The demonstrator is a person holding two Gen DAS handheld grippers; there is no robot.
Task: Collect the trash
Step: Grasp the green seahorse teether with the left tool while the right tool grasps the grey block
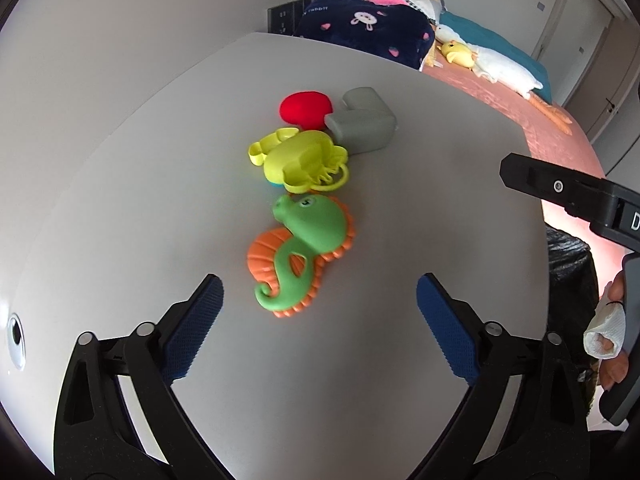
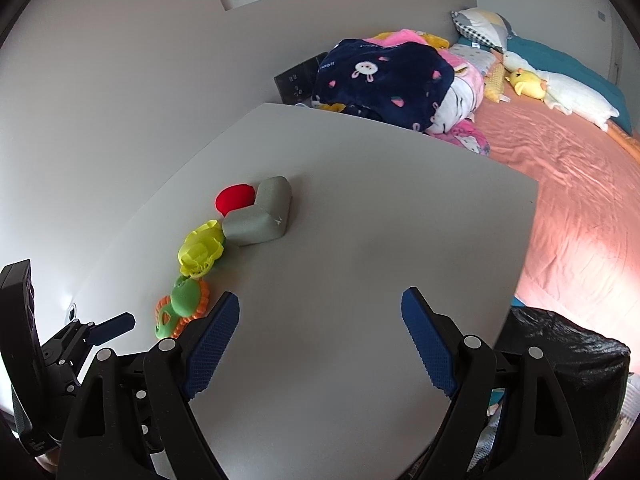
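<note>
A row of small items lies on the white table (image 1: 400, 240): a green and orange seahorse toy (image 1: 302, 252), a yellow-green plastic toy (image 1: 302, 160), a grey L-shaped foam piece (image 1: 362, 122) and a red soft piece (image 1: 306, 110). My left gripper (image 1: 320, 300) is open above the table, with the seahorse's tail just ahead of the gap between its blue pads. In the right wrist view my right gripper (image 2: 320, 320) is open over bare table, with the seahorse (image 2: 182, 308), yellow-green toy (image 2: 200, 252), grey piece (image 2: 260, 212) and red piece (image 2: 234, 198) to its left.
A bin lined with a black bag (image 2: 568, 364) stands at the table's right edge. Beyond the table is a bed with a pink sheet (image 2: 580, 184), a navy blanket (image 2: 380, 80) and plush toys. A wall runs along the table's left side.
</note>
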